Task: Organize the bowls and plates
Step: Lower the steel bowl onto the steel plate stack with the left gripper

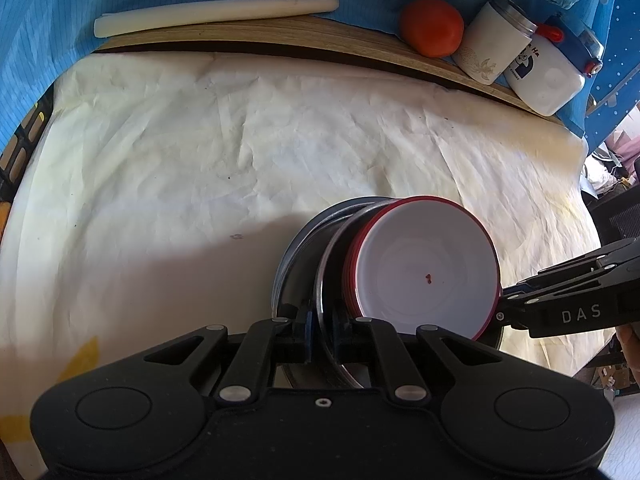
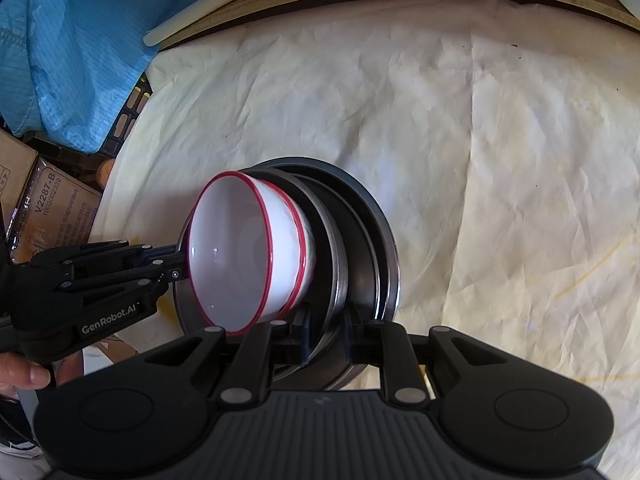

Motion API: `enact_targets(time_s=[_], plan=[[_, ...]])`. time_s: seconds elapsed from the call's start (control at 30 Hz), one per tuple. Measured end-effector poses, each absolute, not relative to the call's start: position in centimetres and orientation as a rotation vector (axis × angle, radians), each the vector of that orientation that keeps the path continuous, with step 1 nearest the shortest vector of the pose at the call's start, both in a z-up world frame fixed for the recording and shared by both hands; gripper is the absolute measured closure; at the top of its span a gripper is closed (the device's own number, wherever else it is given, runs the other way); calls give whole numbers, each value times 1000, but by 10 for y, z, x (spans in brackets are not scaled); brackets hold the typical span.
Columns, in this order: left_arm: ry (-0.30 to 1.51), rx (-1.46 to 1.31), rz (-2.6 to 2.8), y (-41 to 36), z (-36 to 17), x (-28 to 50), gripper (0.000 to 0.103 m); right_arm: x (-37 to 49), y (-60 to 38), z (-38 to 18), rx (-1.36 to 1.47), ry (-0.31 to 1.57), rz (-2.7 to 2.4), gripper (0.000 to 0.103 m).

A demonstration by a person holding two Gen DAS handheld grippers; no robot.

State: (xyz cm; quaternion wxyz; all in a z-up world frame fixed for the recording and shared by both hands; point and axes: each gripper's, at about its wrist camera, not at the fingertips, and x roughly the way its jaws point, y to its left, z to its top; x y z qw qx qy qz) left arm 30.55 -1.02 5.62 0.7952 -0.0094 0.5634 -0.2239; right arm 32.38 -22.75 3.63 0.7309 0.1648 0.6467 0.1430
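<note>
Stack (image 1: 320, 280): two red-rimmed white bowls (image 1: 428, 272), nested, sitting in steel plates (image 1: 298, 264), at least two, exact count hard to read. The whole set is tipped on edge and held above the near part of the white cloth (image 1: 200, 160); whether the lowest rim touches the cloth cannot be told.

Left gripper (image 1: 320, 330): fingers closed on the rim of a steel plate, which passes edge-on between the pads. Seen from the right wrist, it comes in from the side near the bowl rim (image 2: 176, 268).

Right gripper (image 2: 326, 332): fingers likewise pinched on a plate rim, at a different part of the circumference. From the left wrist it shows at the right of the stack (image 1: 508, 308).

Reason for hold, as judged: two grips on the rims keep the nested pieces together and let the set be carried or turned as one unit.

Orientation: discs stand near vertical; the stack's axis runs roughly level, across each camera's line of sight. Bowl mouths open toward the left gripper's side; plate undersides face the other way.

Far edge, on a wooden board (image 1: 240, 34): white rod (image 1: 216, 14), tomato (image 1: 432, 26), two jars (image 1: 496, 40), well apart from the stack.
</note>
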Motion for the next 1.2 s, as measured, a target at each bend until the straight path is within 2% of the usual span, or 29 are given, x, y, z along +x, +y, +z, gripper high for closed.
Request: enact_targets(time_s=[0.67, 0.8, 1.13, 1.2], plan=[[1204, -37, -480, -7, 57, 304, 93, 320, -224, 42, 289, 1404, 325, 82], [1201, -32, -473, -7, 58, 303, 93, 319, -225, 44, 279, 1395, 324, 78], [1192, -29, -446, -6, 59, 302, 85, 314, -229, 48, 272, 1373, 328, 76], [1188, -27, -440, -6, 60, 301, 84, 312, -230, 49, 271, 1368, 328, 72]])
